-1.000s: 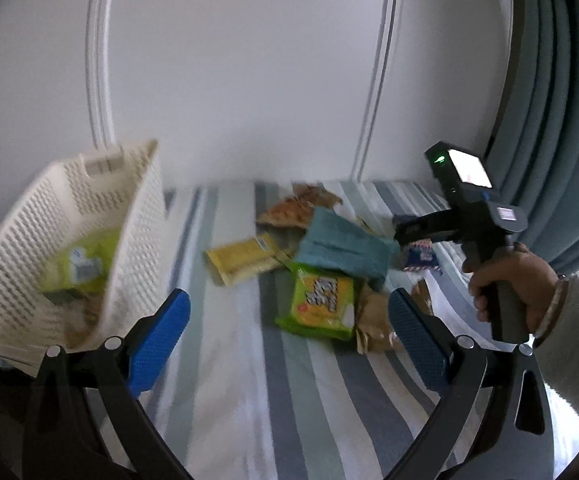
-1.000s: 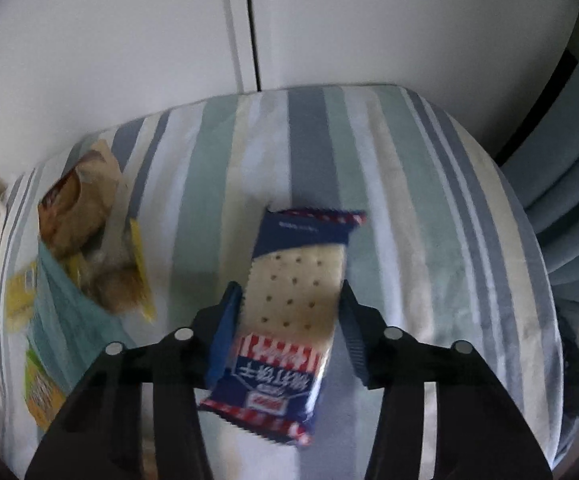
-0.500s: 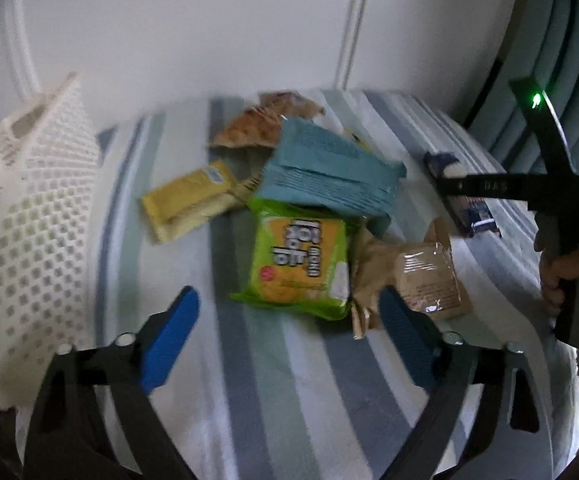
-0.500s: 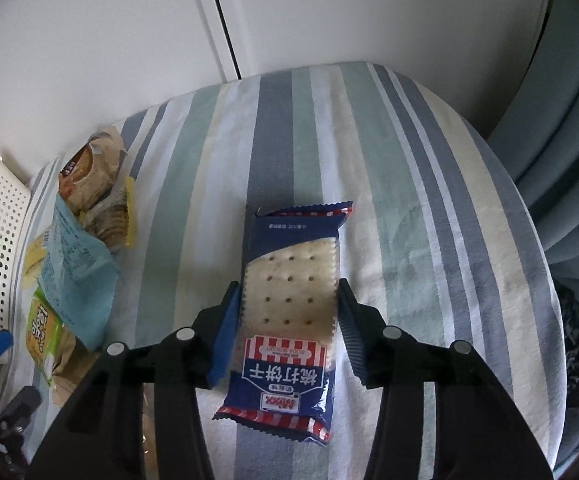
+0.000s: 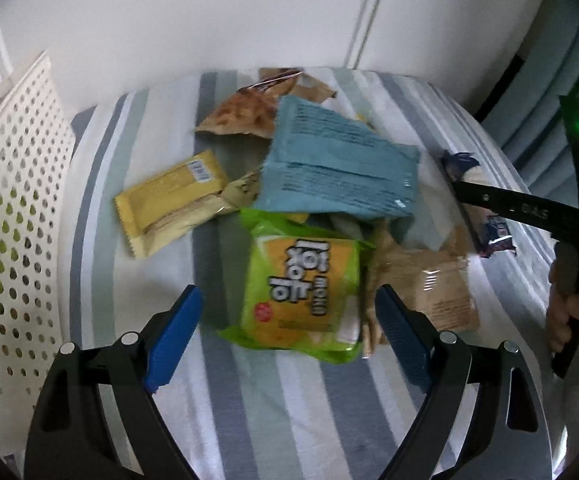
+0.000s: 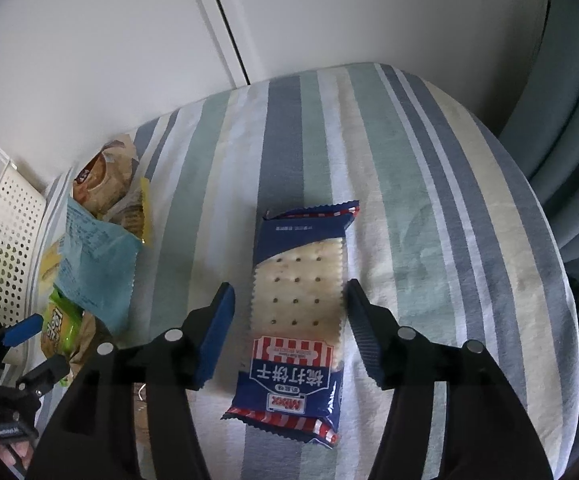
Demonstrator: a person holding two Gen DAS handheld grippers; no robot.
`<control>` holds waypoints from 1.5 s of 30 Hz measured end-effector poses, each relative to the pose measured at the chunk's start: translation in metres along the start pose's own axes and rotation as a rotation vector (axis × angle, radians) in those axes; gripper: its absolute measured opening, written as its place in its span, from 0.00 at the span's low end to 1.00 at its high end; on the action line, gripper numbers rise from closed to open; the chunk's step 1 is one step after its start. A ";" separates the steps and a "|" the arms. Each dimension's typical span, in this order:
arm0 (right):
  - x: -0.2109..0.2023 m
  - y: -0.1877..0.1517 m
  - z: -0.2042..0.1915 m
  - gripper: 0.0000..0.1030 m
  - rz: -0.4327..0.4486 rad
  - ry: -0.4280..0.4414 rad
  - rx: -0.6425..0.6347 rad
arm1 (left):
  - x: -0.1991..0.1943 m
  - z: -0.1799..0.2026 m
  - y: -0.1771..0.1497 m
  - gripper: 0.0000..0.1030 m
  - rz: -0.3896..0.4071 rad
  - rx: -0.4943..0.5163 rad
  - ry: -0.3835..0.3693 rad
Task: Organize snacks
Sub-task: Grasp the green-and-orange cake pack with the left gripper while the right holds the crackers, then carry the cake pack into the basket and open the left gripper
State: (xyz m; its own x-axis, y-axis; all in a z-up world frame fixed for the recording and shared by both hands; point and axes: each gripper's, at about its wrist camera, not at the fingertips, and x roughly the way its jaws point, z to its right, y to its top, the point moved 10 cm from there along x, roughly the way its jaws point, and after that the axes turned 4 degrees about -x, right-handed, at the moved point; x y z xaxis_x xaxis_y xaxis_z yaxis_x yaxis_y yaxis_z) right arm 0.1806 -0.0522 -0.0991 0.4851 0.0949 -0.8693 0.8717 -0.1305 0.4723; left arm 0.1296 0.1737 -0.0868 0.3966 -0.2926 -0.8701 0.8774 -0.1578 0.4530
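Observation:
A blue cracker pack (image 6: 297, 300) lies flat on the striped cloth (image 6: 429, 240), between the fingers of my right gripper (image 6: 289, 286). That gripper is open, with a gap showing at its left finger. My left gripper (image 5: 287, 292) is open too and hangs low over a green-and-orange snack packet (image 5: 301, 288), one finger on each side of it. Behind the green packet lie a teal packet (image 5: 337, 172), a yellow packet (image 5: 169, 200) and brown packets (image 5: 241, 114). In the left wrist view the cracker pack (image 5: 493, 232) is partly hidden by the right gripper's body.
A white perforated basket (image 5: 13, 220) stands at the cloth's left edge, with something green behind its wall. A clear-fronted brown packet (image 5: 437, 288) lies right of the green one. A white wall runs along the back and a blue curtain (image 6: 561, 120) hangs at the right.
My right gripper has opened and the cracker pack now rests on the cloth. My left gripper has swung from the basket and come down over the green packet.

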 end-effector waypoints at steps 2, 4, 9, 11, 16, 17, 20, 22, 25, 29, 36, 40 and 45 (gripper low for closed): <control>0.000 0.000 -0.001 0.57 0.000 -0.006 -0.006 | 0.003 -0.001 -0.002 0.85 -0.011 0.004 0.005; 0.000 0.000 -0.001 0.57 0.001 -0.002 -0.002 | 0.007 0.000 -0.001 0.85 -0.014 0.007 0.019; -0.001 0.000 -0.003 0.57 0.004 0.004 0.002 | 0.024 0.015 0.008 0.75 -0.025 0.013 0.053; -0.001 0.000 -0.003 0.57 0.004 0.005 0.003 | 0.027 0.023 0.009 0.65 -0.026 0.024 0.062; 0.000 0.002 -0.001 0.57 0.008 0.025 0.016 | 0.026 0.027 0.006 0.62 -0.028 0.023 0.047; 0.000 0.002 -0.001 0.57 0.008 0.025 0.016 | 0.025 0.025 0.005 0.62 -0.031 0.012 0.041; 0.000 0.003 -0.001 0.57 0.009 0.023 0.014 | 0.015 0.017 -0.002 0.62 -0.023 -0.001 0.030; -0.001 0.003 -0.001 0.57 0.010 0.025 0.017 | 0.011 0.015 -0.006 0.62 -0.018 -0.021 0.003; -0.001 0.003 -0.002 0.57 0.010 0.025 0.018 | 0.006 0.012 -0.010 0.61 -0.014 -0.039 -0.012; -0.002 0.003 -0.003 0.57 0.011 0.027 0.020 | 0.000 0.007 -0.016 0.59 -0.009 -0.046 -0.021; -0.002 0.004 -0.004 0.57 0.012 0.029 0.021 | -0.009 0.000 -0.023 0.59 -0.013 -0.037 -0.006; -0.003 0.004 -0.004 0.57 0.014 0.038 0.029 | -0.015 -0.001 -0.031 0.59 -0.018 -0.021 0.009; -0.003 0.004 -0.004 0.57 0.013 0.034 0.025 | -0.008 -0.002 -0.029 0.60 -0.021 -0.026 0.031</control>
State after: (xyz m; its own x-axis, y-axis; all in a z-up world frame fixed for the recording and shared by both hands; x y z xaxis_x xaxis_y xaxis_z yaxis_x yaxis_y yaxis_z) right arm 0.1828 -0.0488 -0.0940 0.4992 0.1260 -0.8573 0.8633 -0.1570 0.4797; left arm 0.1014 0.1823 -0.0934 0.3855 -0.2600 -0.8853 0.8924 -0.1389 0.4293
